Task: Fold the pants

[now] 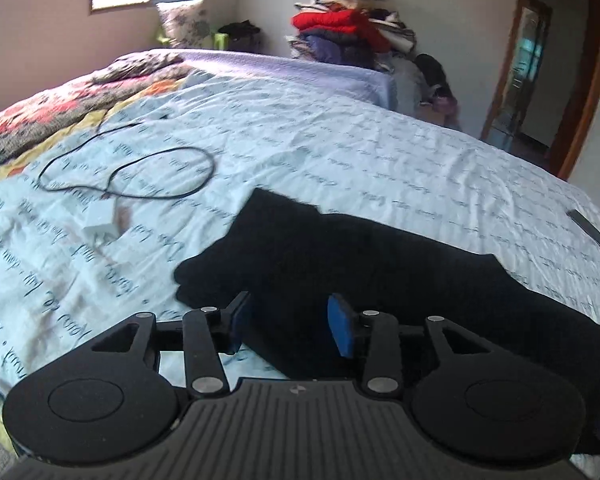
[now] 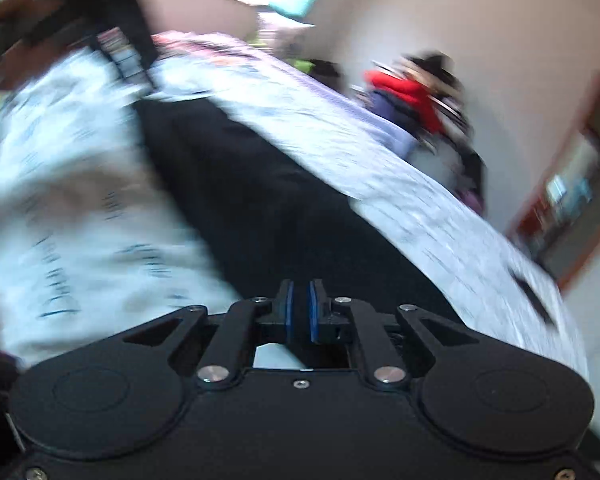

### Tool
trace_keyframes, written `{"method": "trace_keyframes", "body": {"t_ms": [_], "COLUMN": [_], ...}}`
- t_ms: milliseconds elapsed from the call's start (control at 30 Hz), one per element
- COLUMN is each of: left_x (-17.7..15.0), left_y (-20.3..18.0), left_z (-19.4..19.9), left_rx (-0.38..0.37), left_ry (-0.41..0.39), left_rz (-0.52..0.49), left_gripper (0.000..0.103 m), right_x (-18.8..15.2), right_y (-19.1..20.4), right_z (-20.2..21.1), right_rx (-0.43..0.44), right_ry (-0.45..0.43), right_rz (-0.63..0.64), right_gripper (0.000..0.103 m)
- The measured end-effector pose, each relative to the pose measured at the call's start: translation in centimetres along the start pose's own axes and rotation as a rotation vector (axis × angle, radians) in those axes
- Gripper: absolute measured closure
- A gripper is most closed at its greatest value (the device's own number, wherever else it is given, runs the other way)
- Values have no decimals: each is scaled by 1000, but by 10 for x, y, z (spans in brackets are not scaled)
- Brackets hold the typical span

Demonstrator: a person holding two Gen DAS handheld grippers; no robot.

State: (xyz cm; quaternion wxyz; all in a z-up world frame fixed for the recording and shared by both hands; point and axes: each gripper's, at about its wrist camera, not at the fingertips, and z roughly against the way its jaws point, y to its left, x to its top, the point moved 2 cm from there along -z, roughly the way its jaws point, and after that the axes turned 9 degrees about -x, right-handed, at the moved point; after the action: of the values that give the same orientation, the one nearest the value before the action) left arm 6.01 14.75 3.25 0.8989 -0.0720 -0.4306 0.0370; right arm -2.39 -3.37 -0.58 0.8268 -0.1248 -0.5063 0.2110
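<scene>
Black pants (image 1: 380, 272) lie spread on a pale blue bedsheet with dark script (image 1: 320, 140). My left gripper (image 1: 288, 320) is open, its blue pads (image 1: 340, 324) standing apart over the near edge of the pants, holding nothing. In the blurred right wrist view the pants (image 2: 252, 200) run as a long dark band away from me. My right gripper (image 2: 300, 312) has its blue pads nearly together with dark cloth of the pants between them.
A black cable loop (image 1: 140, 172) and a white charger (image 1: 100, 220) lie on the sheet to the left. A dark flat remote-like object (image 1: 592, 232) lies near the right bed edge. A clothes pile (image 1: 352, 28) stands at the back wall, a doorway (image 1: 540, 80) to the right.
</scene>
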Motion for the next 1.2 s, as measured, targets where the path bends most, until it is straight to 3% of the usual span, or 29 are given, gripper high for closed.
{"method": "trace_keyframes", "body": {"t_ms": [67, 200, 267, 400, 467, 533, 600, 633, 700, 767, 867, 900, 967, 1000, 1067, 1200], "left_x": [-3, -16, -26, -61, -73, -76, -74, -73, -70, -73, -84, -87, -96, -99, -104, -105], "left_y": [-34, -93, -112, -140, -150, -157, -164, -167, -176, -183, -187, -186, -181, -180, -179, -178], "left_z": [-7, -32, -47, -70, -61, -53, -47, -46, -46, -48, -59, -62, -62, -61, -62, -63], "left_rx": [-72, -236, -257, -241, -209, -233, -274, -283, -267, -236, -186, -184, -170, -153, -133, -123], "left_ry": [15, 82, 112, 199, 158, 144, 128, 114, 77, 34, 46, 61, 28, 1, -28, -31], "left_rz": [-59, -117, -141, -224, -302, -345, -341, -344, -350, -359, -397, -403, -391, -395, -404, -407], "left_gripper": [50, 45, 44, 44, 44, 44, 42, 41, 37, 33, 31, 29, 22, 15, 12, 9], "right_x": [-11, -30, -30, -30, -39, -47, -60, -69, -92, -119, -164, -179, -200, -203, -195, -146], "right_y": [-17, -15, -7, -21, -26, -41, -76, -100, -149, -197, -250, -262, -275, -280, -285, -307], "right_z": [-16, -36, -31, -30, -31, -23, -15, -11, -7, -3, -10, -16, -27, -32, -42, -83], "right_rx": [-58, -50, -45, -52, -31, -60, -113, -155, -253, -321, -325, -301, -239, -208, -196, -144], "right_ry": [66, 156, 145, 144, 178, 173, 174, 175, 191, 175, 159, 165, 146, 127, 131, 104], "right_rz": [-82, -105, -61, -173, -168, -199, -334, -430, -631, -851, -1187, -1291, -1462, -1502, -1527, -1478], "right_gripper": [98, 98, 98, 97, 97, 97, 95, 86, 75, 75, 62, 52, 53, 52, 52, 47]}}
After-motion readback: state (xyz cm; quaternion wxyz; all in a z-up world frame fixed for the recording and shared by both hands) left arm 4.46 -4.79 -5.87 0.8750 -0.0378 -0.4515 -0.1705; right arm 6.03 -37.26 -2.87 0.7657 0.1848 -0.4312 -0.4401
